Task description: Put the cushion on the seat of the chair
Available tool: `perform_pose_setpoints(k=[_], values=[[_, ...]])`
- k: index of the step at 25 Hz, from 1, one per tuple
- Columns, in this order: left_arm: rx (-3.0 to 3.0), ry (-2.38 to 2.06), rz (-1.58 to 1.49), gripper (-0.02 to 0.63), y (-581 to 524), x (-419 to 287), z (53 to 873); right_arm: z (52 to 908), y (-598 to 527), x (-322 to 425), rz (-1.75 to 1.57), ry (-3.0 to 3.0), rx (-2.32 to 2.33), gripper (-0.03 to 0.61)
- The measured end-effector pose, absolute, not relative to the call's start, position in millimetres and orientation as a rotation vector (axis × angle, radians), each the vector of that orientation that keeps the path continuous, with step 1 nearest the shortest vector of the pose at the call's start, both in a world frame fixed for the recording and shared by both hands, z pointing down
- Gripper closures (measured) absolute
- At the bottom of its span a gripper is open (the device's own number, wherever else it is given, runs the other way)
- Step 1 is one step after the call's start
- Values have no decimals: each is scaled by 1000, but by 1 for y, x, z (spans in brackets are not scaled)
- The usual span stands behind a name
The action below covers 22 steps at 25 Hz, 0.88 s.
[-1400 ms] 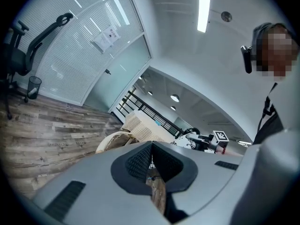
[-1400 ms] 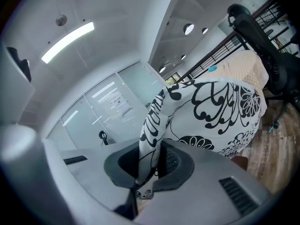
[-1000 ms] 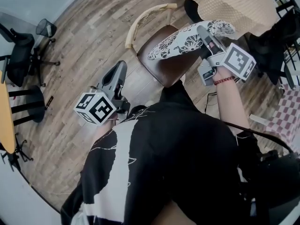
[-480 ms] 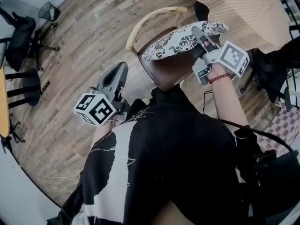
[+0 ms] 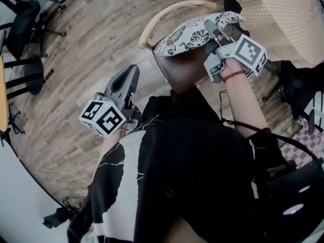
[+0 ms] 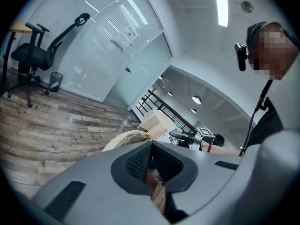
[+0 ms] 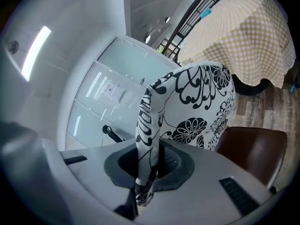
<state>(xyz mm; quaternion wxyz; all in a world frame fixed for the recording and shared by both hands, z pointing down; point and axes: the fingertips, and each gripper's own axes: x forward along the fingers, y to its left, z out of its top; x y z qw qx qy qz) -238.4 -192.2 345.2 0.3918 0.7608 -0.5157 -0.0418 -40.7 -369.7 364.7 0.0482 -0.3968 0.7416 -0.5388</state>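
The cushion [image 5: 190, 33], white with black flower print, hangs over the back part of the chair's brown seat [image 5: 185, 72]. My right gripper [image 5: 210, 34] is shut on the cushion's right edge. In the right gripper view the cushion [image 7: 197, 107] rises from between the pads, with the seat [image 7: 253, 149] below right. The chair's curved pale backrest [image 5: 169, 11] arches behind the cushion. My left gripper [image 5: 125, 82] is held left of the chair, shut with nothing in it. In the left gripper view its pads [image 6: 140, 163] meet, and the backrest [image 6: 124, 139] lies beyond them.
A table under a beige checked cloth [image 5: 276, 14] stands close behind the chair at upper right. Black office chairs [image 5: 23, 14] and a black stool [image 5: 30, 77] are at the far left on the wooden floor. A red checked mat [image 5: 310, 130] lies at the right.
My right gripper has carried the cushion down and leftward, closer over the seat. The left gripper has shifted only a little and stays shut.
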Motion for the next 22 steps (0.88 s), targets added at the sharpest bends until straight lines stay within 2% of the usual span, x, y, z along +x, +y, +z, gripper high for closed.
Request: perform_pose_setpoints(k=[11, 22], values=[[1896, -1337, -96, 600, -184, -235, 354, 395, -364, -47, -1690, 2268, -1169, 557], [1873, -1332, -70, 601, -173, -234, 359, 464, -313, -6, -1918, 2061, -1297, 557]])
